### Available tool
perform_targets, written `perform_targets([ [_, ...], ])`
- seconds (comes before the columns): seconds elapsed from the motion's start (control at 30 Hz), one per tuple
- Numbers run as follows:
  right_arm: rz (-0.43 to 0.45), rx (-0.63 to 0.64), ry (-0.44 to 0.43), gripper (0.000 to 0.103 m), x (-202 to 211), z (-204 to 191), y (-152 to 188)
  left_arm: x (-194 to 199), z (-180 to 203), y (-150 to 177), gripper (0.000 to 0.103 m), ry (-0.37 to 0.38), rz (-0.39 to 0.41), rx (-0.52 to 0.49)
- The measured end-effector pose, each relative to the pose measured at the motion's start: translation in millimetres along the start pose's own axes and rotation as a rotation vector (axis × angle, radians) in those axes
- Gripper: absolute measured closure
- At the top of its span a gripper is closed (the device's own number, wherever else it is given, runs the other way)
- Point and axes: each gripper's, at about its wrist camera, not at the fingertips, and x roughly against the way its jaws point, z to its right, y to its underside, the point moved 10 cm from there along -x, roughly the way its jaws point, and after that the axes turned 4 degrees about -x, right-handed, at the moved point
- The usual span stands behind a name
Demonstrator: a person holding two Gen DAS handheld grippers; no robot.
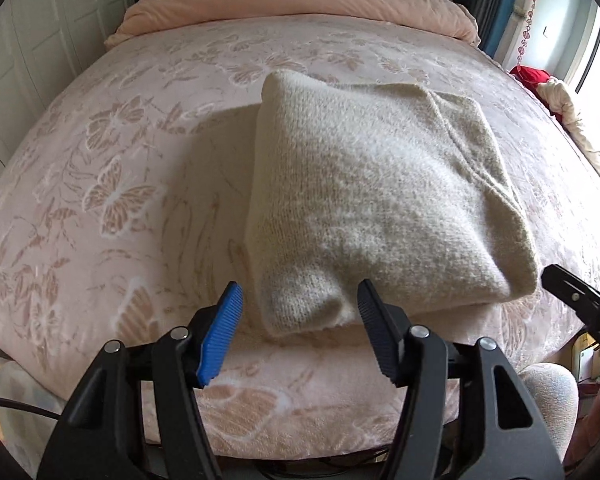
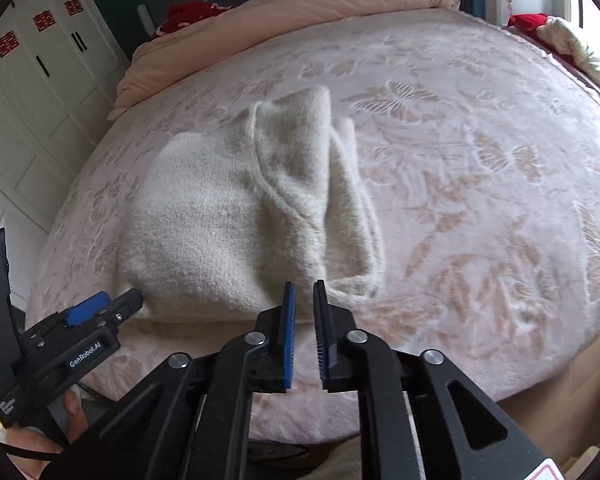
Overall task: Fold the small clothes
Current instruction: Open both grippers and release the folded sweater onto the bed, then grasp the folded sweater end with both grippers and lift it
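A cream knitted sweater (image 1: 380,184) lies folded into a thick square on the pink butterfly blanket (image 1: 100,200) of a bed. My left gripper (image 1: 299,286) is open at the sweater's near corner. That corner lies between the blue pad (image 1: 220,332) and the dark pad, and neither presses on it. In the right wrist view the same sweater (image 2: 228,208) shows loose folded layers along its right side. My right gripper (image 2: 305,285) hovers by its near right edge, jaws narrowly apart with nothing between them. The left gripper (image 2: 112,308) shows at the lower left, held by a hand.
A folded peach duvet (image 1: 300,0) lies across the head of the bed. Red and cream clothes (image 1: 556,96) are piled at the bed's right edge by a window. White wardrobe doors (image 2: 40,72) stand on the left. The bed's near edge (image 1: 300,420) is right below the grippers.
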Motion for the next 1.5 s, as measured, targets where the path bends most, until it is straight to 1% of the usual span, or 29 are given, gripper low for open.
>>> perform_targets([
  [0.03,0.008,-0.008,0.000,0.075,3.0,3.4,-3.2,2.8,0.9,-0.4,0.045,-0.003,0.004,-0.006],
  [0.07,0.017,-0.021,0.006,0.063,5.4,8.3,-2.6,4.5,0.9,-1.2,0.045,-0.005,0.006,-0.008],
  [0.1,0.022,-0.027,0.013,0.060,6.8,11.2,-2.7,6.5,1.1,-1.4,0.044,-0.007,0.006,-0.010],
  [0.13,0.027,-0.030,0.017,0.060,7.6,14.0,-3.1,8.0,1.6,-1.8,0.044,-0.006,0.006,-0.010],
  [0.2,0.030,-0.036,0.019,0.052,6.3,15.4,-4.8,11.1,-0.1,-3.8,0.039,-0.008,0.010,-0.005],
  [0.23,0.031,-0.043,0.016,0.050,6.4,16.1,-4.7,12.7,-1.1,-5.3,0.038,-0.009,0.013,-0.001],
  [0.3,0.034,-0.055,0.002,0.043,5.2,17.6,-7.0,13.7,-2.4,-9.0,0.030,0.001,0.014,0.009],
  [0.37,0.036,-0.057,-0.002,0.041,1.0,18.5,-11.5,13.1,-2.0,-14.6,0.024,0.033,0.011,0.026],
  [0.43,0.037,-0.062,-0.007,0.039,-5.7,18.9,-16.3,10.5,-2.5,-21.2,0.020,0.089,0.006,0.065],
  [0.5,0.018,-0.081,-0.034,0.037,-17.7,20.0,-22.8,3.0,-4.1,-28.3,0.019,0.164,-0.007,0.128],
  [0.57,0.001,-0.096,-0.056,0.035,-28.5,20.5,-27.5,-10.2,-8.9,-34.0,0.018,0.213,-0.033,0.189],
  [0.6,-0.012,-0.104,-0.066,0.035,-37.3,21.6,-30.3,-17.2,-12.3,-36.0,0.018,0.216,-0.043,0.208],
  [0.67,-0.042,-0.123,-0.071,0.033,-53.2,23.9,-32.9,-33.2,-21.1,-39.1,0.018,0.196,-0.058,0.232],
  [0.7,-0.058,-0.135,-0.090,0.032,-62.2,23.4,-34.1,-40.6,-22.9,-39.7,0.017,0.195,-0.066,0.237],
  [0.73,-0.072,-0.148,-0.112,0.032,-69.6,22.2,-35.0,-47.3,-24.4,-40.7,0.013,0.203,-0.076,0.242],
  [0.77,-0.087,-0.160,-0.127,0.031,-76.7,21.1,-35.4,-53.8,-23.5,-41.4,0.012,0.224,-0.081,0.251],
  [0.83,-0.110,-0.181,-0.167,0.026,-91.2,16.7,-36.5,-62.3,-22.8,-42.9,0.005,0.239,-0.080,0.263],
  [0.9,-0.101,-0.197,-0.199,0.019,-99.4,13.4,-40.7,-71.4,-20.0,-45.2,0.005,0.266,-0.073,0.274],
  [0.97,-0.087,-0.195,-0.217,0.016,-104.3,9.9,-43.8,-81.3,-16.6,-45.6,0.005,0.312,-0.092,0.307],
  [1.0,-0.077,-0.193,-0.229,0.015,-106.5,7.5,-45.1,-85.3,-16.0,-46.3,0.005,0.331,-0.099,0.329],
  [1.07,-0.057,-0.187,-0.239,0.015,-109.1,5.2,-46.8,-89.1,-13.1,-49.4,0.005,0.342,-0.099,0.340],
  [1.17,-0.044,-0.181,-0.251,0.016,-111.2,3.2,-49.5,-92.1,-4.4,-54.1,0.005,0.344,-0.097,0.324],
  [1.23,-0.038,-0.181,-0.260,0.025,-111.4,4.1,-52.8,-92.6,2.9,-57.1,0.005,0.353,-0.104,0.320],
  [1.3,-0.042,-0.190,-0.287,0.048,-110.8,4.8,-54.7,-89.7,8.2,-61.3,0.011,0.351,-0.110,0.308],
  [1.37,-0.048,-0.227,-0.332,0.060,-106.9,6.6,-56.8,-82.0,10.8,-65.7,0.026,0.330,-0.106,0.283],
  [1.4,-0.047,-0.238,-0.340,0.064,-104.4,7.9,-57.3,-77.3,9.6,-65.9,0.031,0.322,-0.102,0.271],
  [1.43,-0.044,-0.247,-0.349,0.065,-100.1,7.9,-58.3,-71.5,10.7,-67.3,0.040,0.314,-0.098,0.254],
  [1.47,-0.040,-0.256,-0.354,0.066,-95.0,6.8,-59.1,-62.3,12.9,-70.1,0.047,0.311,-0.091,0.232],
  [1.5,-0.033,-0.262,-0.358,0.067,-87.1,4.4,-60.3,-55.1,14.6,-71.9,0.049,0.312,-0.087,0.219],
])
